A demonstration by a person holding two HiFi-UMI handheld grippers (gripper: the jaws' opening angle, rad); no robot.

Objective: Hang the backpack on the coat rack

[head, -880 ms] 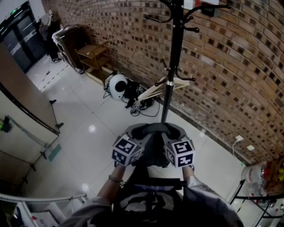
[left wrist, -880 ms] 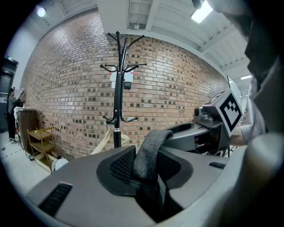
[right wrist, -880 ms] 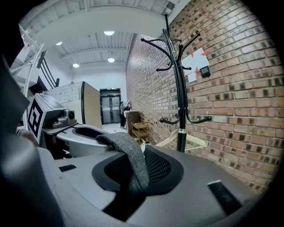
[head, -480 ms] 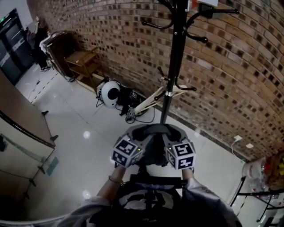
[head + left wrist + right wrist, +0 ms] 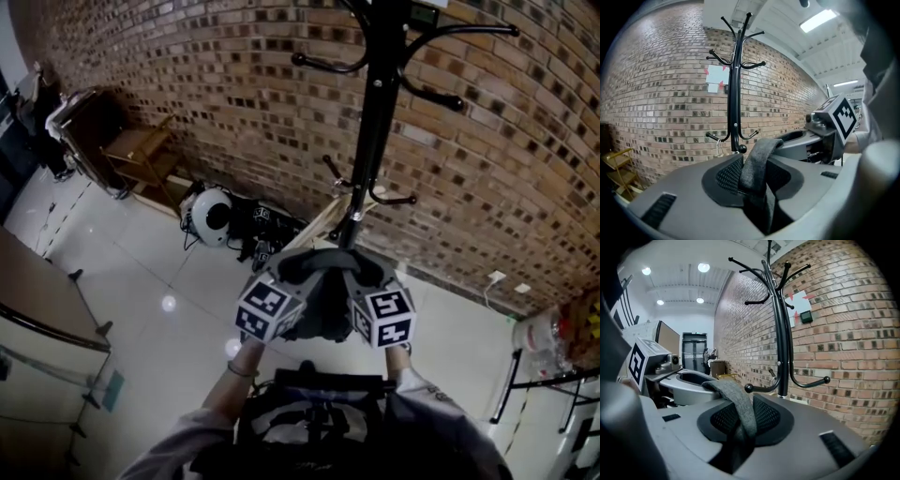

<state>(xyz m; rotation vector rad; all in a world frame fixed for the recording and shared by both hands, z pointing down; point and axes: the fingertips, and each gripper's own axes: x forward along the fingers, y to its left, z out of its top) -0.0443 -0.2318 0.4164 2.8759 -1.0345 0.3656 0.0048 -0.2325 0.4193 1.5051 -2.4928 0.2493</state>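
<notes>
Hang | my left gripper (image 5: 755, 180) and right gripper (image 5: 739, 427): jaws each pinching strap (image 5: 759, 152) | hold loop wide between jaws, lift over hook (image 5: 754, 301) above-ahead, then lower.

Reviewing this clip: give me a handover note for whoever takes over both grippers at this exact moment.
Left gripper: jaws shut on the dark backpack's grey fabric strap.
Right gripper: jaws shut on the same strap.
Backpack hangs below the grippers, against the person.
Black metal coat rack stands just ahead, by the brick wall; upper hooks bare.
Done: backpack picked up.
Left: lift the strap over a hook, release.
</notes>
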